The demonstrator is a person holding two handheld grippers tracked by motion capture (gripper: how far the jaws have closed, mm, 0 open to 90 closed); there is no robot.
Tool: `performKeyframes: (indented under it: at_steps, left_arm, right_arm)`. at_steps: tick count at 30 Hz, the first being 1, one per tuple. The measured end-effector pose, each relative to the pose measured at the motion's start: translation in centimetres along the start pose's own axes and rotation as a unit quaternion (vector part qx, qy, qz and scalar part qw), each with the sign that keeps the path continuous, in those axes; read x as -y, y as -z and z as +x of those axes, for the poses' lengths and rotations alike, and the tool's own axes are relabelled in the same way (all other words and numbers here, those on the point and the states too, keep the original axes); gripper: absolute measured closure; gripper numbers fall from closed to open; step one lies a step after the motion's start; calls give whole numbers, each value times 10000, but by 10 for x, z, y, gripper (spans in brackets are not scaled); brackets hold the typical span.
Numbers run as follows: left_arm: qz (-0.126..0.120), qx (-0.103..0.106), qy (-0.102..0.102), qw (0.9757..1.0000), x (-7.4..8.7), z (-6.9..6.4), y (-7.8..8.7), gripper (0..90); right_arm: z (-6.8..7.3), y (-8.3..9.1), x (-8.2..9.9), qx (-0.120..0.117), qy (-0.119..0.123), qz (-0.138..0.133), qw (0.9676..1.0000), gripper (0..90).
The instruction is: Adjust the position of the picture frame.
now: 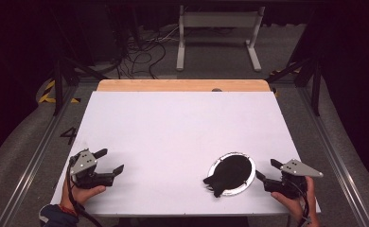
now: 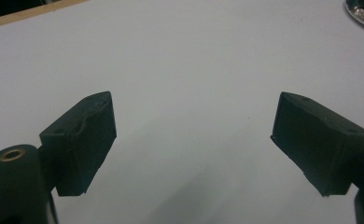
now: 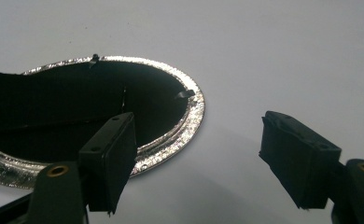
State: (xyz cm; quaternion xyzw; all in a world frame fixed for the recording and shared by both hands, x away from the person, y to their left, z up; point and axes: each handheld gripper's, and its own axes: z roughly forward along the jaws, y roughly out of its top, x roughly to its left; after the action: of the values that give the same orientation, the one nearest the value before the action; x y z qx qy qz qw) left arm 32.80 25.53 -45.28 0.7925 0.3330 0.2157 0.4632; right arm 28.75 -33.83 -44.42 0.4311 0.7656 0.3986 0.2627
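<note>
At the near edge of the table, the high view shows the person's left hand (image 1: 81, 193) holding the left gripper (image 1: 110, 161), and the right hand (image 1: 294, 201) holding the right gripper (image 1: 268, 170), each topped by a grey three-cornered plate. Both grippers have their jaws spread wide apart with nothing between them. The left gripper view confirms this up close: two black pads (image 2: 84, 140) stand well apart over bare white surface, and a sliver of the shiny plate rim (image 2: 363, 14) shows at the top right corner. The right gripper view gives detail the high view lacks: the silver plate (image 3: 173, 135) has a crinkled, foil-like rim, and the dark cloth (image 3: 54, 109) lying in it covers nearly all of its inside, with the left pad (image 3: 110, 161) hanging over the near rim while the other pad stands over bare table. From above, the silver plate (image 1: 250, 178) sits near the front right of the table, just beside the right gripper, and the dark cloth (image 1: 230, 174) spills over its near-left rim onto the table. The white sheet (image 1: 173, 127) covers most of the table, leaving a strip of light wood (image 1: 182, 85) bare along the far edge. Beyond lies grey floor, with a painted number 4 (image 1: 69, 135) to the left, yellow and black hazard tape (image 1: 48, 93), tangled cables (image 1: 140, 54), and a white metal frame (image 1: 218, 28) against a dark background.
</note>
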Motion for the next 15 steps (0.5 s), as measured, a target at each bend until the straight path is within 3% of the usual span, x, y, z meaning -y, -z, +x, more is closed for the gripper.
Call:
performKeyframes:
  at_steps: [2,4,8,15]
  left_arm:
    - [67,-89,-90,9999,-1,-3,0,147]
    - [73,-104,-55,9999,0,-4,1,157]
    - [-204,19,33,9998,3,-5,4,211]
    - [-36,-32,-101,9999,2,-9,0,233]
  right_arm:
    - [3,-1,0,-180,114,124,9997,276]
    - [6,-3,-1,-294,314,284,9987,286]
    - [9,-7,-2,-456,312,419,9976,259]
    - [18,-10,7,-560,309,709,9954,245]
